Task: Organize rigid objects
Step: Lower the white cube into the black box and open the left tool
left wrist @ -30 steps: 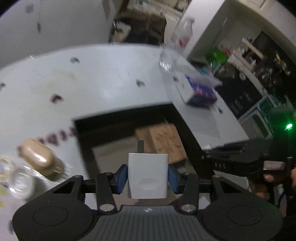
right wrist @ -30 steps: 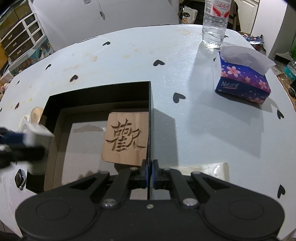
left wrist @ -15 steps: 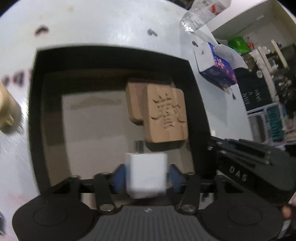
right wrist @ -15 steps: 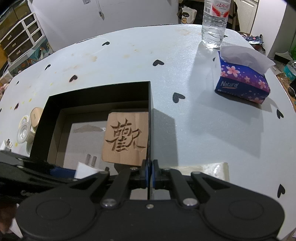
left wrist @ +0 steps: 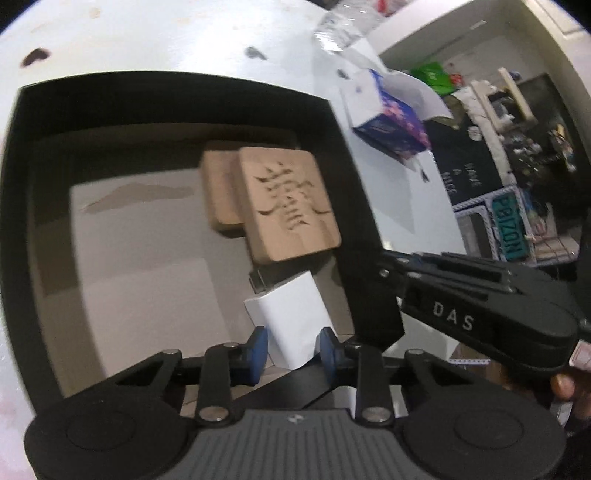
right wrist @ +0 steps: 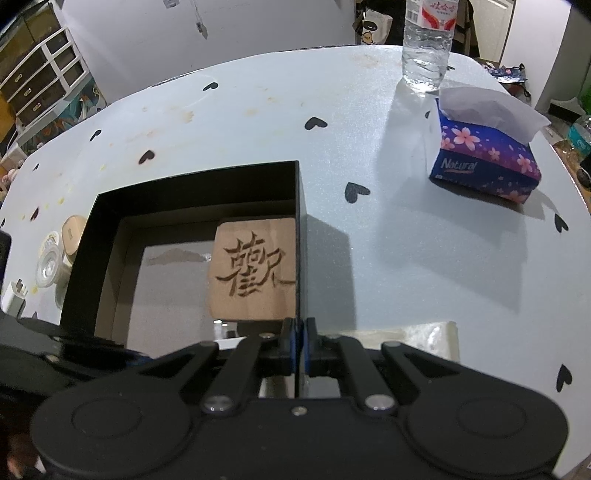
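Left gripper (left wrist: 290,350) is clamped on a white charger (left wrist: 291,317), tilted down inside the black box (left wrist: 177,86) beside the carved wooden block (left wrist: 288,203). Right gripper (right wrist: 298,347) pinches the box's right wall, marked "DAS". The tissue pack (right wrist: 487,162) reads "Natural".

From my remote seat I see a pale counter (right wrist: 258,122) with rounded edges, printed with small black hearts and marked by a few brownish stains, under light strong enough to throw hard shadows. Behind it stands a plain white wall (right wrist: 258,26), and at the far left a white drawer unit (right wrist: 40,77) with dark drawer fronts above a patterned floor covering. Through the left camera the room beyond the counter is dim and cluttered, with a dark sign (left wrist: 465,181) bearing pale lettering and a teal plate (left wrist: 511,227) below it.
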